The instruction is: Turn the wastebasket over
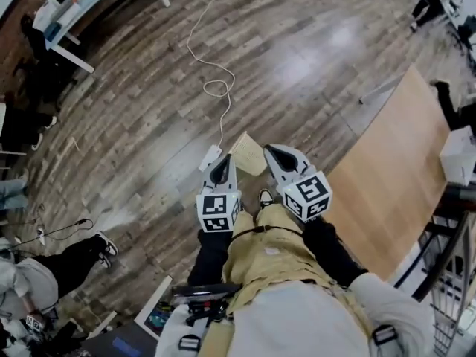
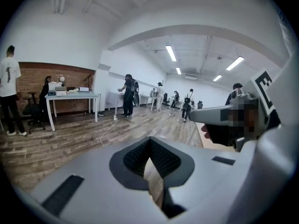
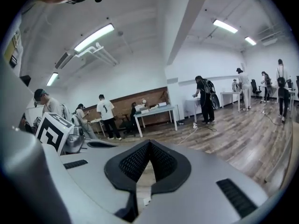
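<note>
No wastebasket shows clearly in any view. In the head view my left gripper [image 1: 221, 171] and right gripper [image 1: 280, 155] are held side by side in front of the body, high above the wood floor. A tan squarish thing [image 1: 249, 153] lies on the floor between their tips; I cannot tell what it is. In the left gripper view the left gripper [image 2: 149, 142] has its pads meeting at the tip, with nothing held. The right gripper [image 3: 149, 144] looks the same in its own view. Both gripper views look out level across the room.
A light wooden table [image 1: 387, 177] stands at the right, with a metal rack [image 1: 446, 274] below it. A white cable [image 1: 216, 88] runs across the floor to a power strip [image 1: 210, 158]. A white desk [image 1: 71, 21] is at the top left. A person [image 1: 67, 262] sits at the lower left.
</note>
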Available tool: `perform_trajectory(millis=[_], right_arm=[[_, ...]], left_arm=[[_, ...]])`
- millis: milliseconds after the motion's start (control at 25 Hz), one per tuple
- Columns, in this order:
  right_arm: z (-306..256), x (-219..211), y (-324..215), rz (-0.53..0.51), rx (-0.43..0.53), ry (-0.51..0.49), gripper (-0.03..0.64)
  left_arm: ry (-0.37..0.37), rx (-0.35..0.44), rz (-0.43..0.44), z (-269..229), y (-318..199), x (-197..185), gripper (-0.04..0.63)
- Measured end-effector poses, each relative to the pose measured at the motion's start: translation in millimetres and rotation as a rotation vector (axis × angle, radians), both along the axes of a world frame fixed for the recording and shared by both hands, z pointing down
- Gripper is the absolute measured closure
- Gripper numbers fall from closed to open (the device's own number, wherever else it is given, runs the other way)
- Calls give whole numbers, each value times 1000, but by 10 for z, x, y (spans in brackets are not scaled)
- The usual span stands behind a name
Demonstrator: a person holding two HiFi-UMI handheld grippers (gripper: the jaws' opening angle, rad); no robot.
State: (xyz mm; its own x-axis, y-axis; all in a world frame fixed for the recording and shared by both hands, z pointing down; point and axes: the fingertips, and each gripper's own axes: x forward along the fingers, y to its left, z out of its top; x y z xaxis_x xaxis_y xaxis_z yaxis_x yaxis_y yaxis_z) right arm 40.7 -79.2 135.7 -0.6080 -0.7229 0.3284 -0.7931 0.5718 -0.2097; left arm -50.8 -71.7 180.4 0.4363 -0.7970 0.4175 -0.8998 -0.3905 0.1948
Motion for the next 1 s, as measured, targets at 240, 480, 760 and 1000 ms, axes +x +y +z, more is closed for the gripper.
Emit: perform_trajectory(millis=[240,480,760,1000], right_arm=[[-915,-1,115,-13,177,-39,595],[-1360,-126,188,-32,272,-68,596],[-1632,-184,212,-53,341,-75,597],[-1688,-243,232,-67,360,-80,597]], left_arm=[[58,117,-45,-815,129,60,595],[58,204,-105,-1309,132,-128,595],[61,255,-128,-1585,150,-189,595],[61,263,-125,-1608,156,-195,595]])
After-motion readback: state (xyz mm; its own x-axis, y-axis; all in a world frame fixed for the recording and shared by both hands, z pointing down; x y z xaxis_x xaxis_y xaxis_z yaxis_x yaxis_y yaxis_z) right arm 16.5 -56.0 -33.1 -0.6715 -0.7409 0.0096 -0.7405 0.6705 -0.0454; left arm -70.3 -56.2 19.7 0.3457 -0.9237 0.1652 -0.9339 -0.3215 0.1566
